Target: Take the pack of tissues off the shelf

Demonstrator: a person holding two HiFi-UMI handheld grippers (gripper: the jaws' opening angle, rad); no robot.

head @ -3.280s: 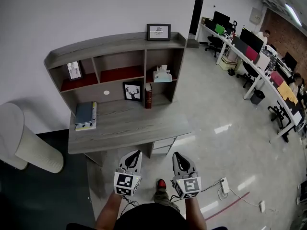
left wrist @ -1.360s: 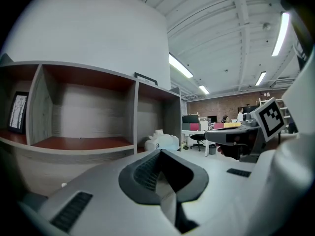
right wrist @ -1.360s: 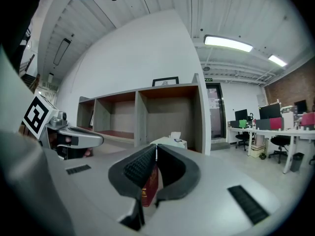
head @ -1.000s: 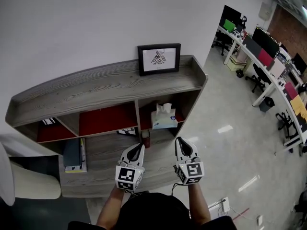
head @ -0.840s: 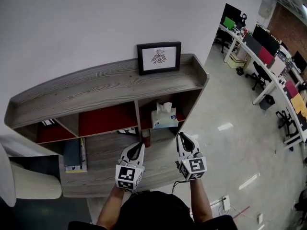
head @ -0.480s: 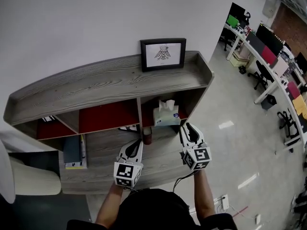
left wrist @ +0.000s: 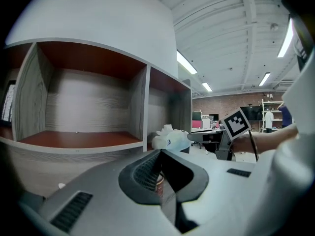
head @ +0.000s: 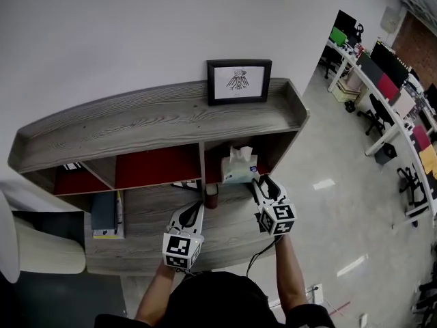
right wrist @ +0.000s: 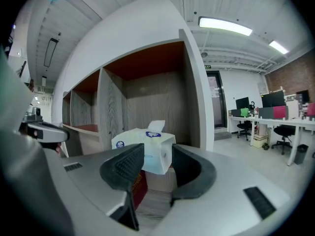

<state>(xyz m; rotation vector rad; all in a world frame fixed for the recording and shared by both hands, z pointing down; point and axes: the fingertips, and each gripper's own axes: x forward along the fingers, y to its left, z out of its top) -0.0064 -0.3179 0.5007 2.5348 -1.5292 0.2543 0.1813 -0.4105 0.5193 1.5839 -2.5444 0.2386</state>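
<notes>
The pack of tissues, pale blue with a white tissue sticking up, stands in the right-hand compartment of the grey wooden shelf. My right gripper is just in front of that compartment, its jaws opening. In the right gripper view the pack shows through the gap, a little beyond the right gripper; nothing is pressed between the pads. My left gripper hangs shut over the desk, lower and to the left. The left gripper view shows the left gripper closed and empty, the pack farther right.
A framed picture stands on the shelf top. A dark red book stands upright below the tissue compartment, also near my right jaws. Stacked books lie on the desk at left. A white chair is at far left, office desks at right.
My right gripper moved forward and up to the tissue compartment, and its jaws went from shut to open. The left gripper stayed low over the desk. The view came closer to the shelf.
</notes>
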